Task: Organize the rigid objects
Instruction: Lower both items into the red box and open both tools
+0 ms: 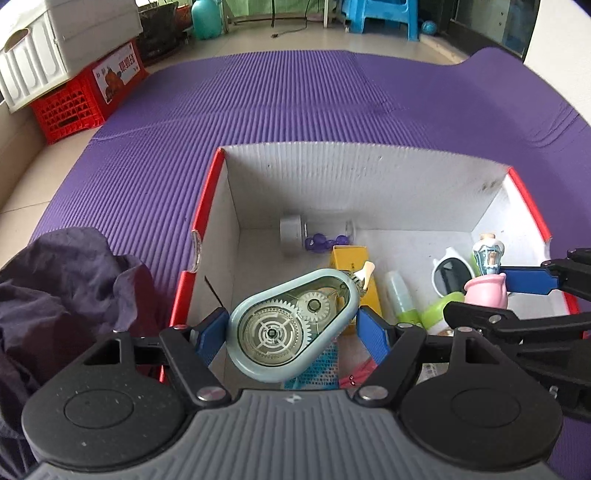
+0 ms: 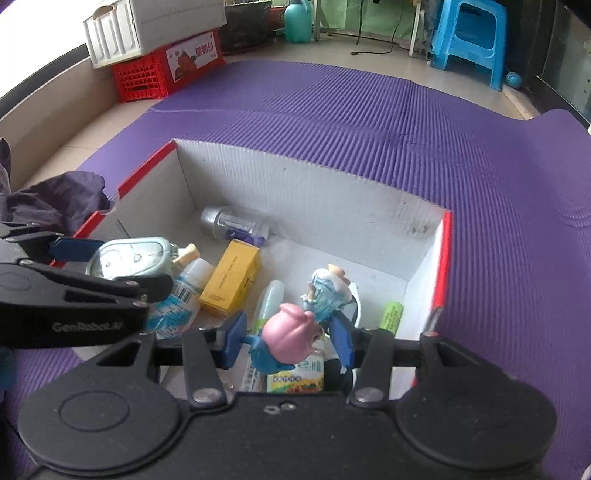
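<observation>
A white cardboard box with red rims [image 1: 207, 206] [image 2: 441, 258] sits on a purple mat. My left gripper [image 1: 291, 328] is shut on a pale blue correction tape dispenser [image 1: 291, 325] [image 2: 129, 256] and holds it over the box's near left part. My right gripper [image 2: 288, 336] is shut on a pink pig figurine [image 2: 290, 338] [image 1: 485, 291] over the box's near right part. In the box lie a yellow carton [image 2: 231, 282], a clear bottle with a grey cap [image 2: 232, 223], white sunglasses [image 1: 452, 273], a small blue bottle figure [image 2: 327, 291] and green tubes [image 2: 391, 315].
A dark purple cloth [image 1: 62, 288] lies on the mat left of the box. A red crate [image 1: 85, 96] under a white bin, a teal jug [image 1: 207, 18] and a blue stool [image 2: 469, 40] stand beyond the mat's far edge.
</observation>
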`<state>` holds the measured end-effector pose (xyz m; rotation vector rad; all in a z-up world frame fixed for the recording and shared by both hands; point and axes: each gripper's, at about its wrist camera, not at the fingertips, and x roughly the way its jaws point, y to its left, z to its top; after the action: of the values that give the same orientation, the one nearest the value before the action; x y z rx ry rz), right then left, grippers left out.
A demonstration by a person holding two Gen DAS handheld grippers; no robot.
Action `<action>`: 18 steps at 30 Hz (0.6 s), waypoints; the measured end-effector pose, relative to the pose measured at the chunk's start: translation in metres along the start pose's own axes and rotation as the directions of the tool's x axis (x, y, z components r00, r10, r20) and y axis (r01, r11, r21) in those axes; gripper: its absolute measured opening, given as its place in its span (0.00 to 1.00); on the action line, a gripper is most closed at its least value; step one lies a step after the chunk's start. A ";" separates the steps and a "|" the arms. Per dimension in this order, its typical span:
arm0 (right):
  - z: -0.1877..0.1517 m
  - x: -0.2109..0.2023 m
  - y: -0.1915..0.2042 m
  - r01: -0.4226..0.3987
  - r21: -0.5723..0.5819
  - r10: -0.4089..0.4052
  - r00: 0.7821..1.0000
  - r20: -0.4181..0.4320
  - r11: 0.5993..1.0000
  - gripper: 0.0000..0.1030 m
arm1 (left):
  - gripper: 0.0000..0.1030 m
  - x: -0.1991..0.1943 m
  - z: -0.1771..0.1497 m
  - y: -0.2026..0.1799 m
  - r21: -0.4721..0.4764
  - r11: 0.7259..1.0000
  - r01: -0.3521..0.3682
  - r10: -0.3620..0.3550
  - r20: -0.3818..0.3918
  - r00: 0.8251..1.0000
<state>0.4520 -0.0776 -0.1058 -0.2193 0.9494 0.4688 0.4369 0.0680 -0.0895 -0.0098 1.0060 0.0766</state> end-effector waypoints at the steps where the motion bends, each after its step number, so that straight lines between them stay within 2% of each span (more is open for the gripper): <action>1: 0.000 0.004 0.001 0.002 -0.008 -0.002 1.000 -0.005 1.000 0.47 | 0.73 0.003 0.000 -0.001 0.004 1.000 -0.002 0.002 -0.002 1.000; 10: -0.001 0.020 -0.008 -0.009 0.015 0.009 1.000 -0.018 1.000 0.47 | 0.73 0.018 0.004 -0.015 0.096 0.995 -0.030 0.031 -0.013 0.999; 18: -0.006 0.014 -0.009 -0.024 -0.003 0.024 0.999 -0.026 1.000 0.49 | 0.74 0.029 -0.002 -0.032 0.220 0.972 -0.086 0.095 -0.033 0.995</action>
<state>0.4586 -0.0844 -0.1207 -0.2178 0.9773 0.4905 0.4525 0.0382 -0.1162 0.2366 1.0542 0.0492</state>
